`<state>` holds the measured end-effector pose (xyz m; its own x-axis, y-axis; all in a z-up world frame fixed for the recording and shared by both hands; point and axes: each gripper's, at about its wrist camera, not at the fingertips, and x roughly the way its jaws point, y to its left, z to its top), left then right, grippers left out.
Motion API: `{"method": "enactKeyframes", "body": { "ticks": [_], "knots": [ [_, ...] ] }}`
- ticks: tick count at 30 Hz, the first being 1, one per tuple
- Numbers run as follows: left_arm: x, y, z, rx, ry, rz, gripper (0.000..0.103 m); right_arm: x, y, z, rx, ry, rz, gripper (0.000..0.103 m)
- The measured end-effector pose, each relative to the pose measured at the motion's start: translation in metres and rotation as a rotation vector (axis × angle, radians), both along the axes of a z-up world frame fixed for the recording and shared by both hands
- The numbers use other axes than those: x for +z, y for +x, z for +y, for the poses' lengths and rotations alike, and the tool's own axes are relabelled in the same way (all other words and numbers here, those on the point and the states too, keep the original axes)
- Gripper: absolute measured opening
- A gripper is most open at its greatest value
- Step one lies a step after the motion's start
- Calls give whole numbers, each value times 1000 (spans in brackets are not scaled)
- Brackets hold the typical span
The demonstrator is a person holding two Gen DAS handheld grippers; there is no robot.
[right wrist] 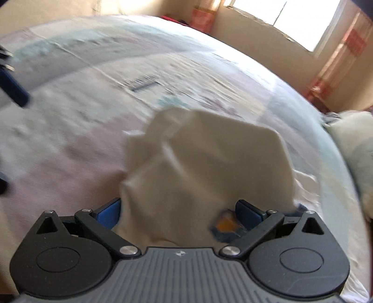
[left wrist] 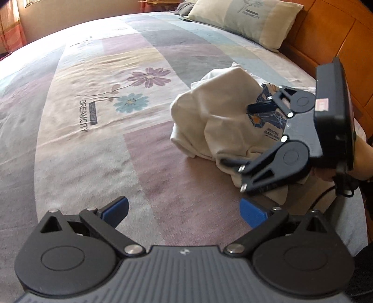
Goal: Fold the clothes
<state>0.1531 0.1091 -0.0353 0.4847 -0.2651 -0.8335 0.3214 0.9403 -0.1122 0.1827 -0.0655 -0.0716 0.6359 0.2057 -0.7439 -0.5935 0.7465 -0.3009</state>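
A crumpled cream garment [left wrist: 214, 121] with a dark blue and orange print [left wrist: 268, 114] lies in a heap on the right side of the bed. In the left wrist view my right gripper [left wrist: 237, 134] reaches in from the right, open, one finger above the heap and one below. The blurred right wrist view shows the garment [right wrist: 198, 163] bunched between the spread fingers of that right gripper [right wrist: 178, 213], with the print [right wrist: 226, 226] near the right finger. My left gripper [left wrist: 184, 212] hovers open over bare sheet, a short way in front of the heap and holding nothing.
The bed is covered by a pastel patchwork sheet [left wrist: 105, 139] with flower prints. A pillow [left wrist: 244, 21] and a wooden headboard [left wrist: 326, 35] lie beyond the garment. A hand [left wrist: 363, 158] holds the right gripper. A bright window [right wrist: 303, 21] is on the far wall.
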Motion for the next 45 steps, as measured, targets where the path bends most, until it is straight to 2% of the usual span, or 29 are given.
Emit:
{"method": "enactKeyframes", "body": {
  "ticks": [3, 6, 8, 11, 15, 20, 24, 28, 31, 36, 42, 45],
  "knots": [
    [-2, -1, -1, -3, -4, 6, 101, 3, 5, -33, -86, 36, 26, 103],
    [-4, 3, -7, -15, -4, 10, 101, 4, 3, -71, -166, 2, 5, 103],
    [-5, 6, -14, -28, -4, 9, 101, 2, 3, -96, -212, -6, 23, 103],
    [-5, 11, -27, -49, 0, 0, 101, -2, 3, -125, -267, 26, 67, 103],
    [-6, 19, -41, -70, 25, -15, 101, 1, -5, -141, -297, 97, 92, 103],
    [-10, 35, -52, -74, 66, -32, 101, 18, -22, -132, -252, 180, 101, 103],
    [-13, 50, -55, -68, 61, -51, 101, 31, -32, -122, -203, 240, 128, 103],
    [-22, 65, -58, -45, 71, -53, 101, 35, -27, -111, -155, 338, 233, 103],
    [-26, 69, -58, -35, 48, -53, 101, 35, -27, -105, -130, 399, 280, 103],
    [-31, 79, -59, -8, 74, -107, 101, 36, -30, -103, -146, 429, 291, 103],
    [-42, 116, -59, 40, 111, -164, 101, 36, -35, -103, -158, 423, 280, 103],
    [-51, 140, -50, 80, 176, -162, 101, 36, -36, -106, -173, 426, 278, 103]
  ]
}}
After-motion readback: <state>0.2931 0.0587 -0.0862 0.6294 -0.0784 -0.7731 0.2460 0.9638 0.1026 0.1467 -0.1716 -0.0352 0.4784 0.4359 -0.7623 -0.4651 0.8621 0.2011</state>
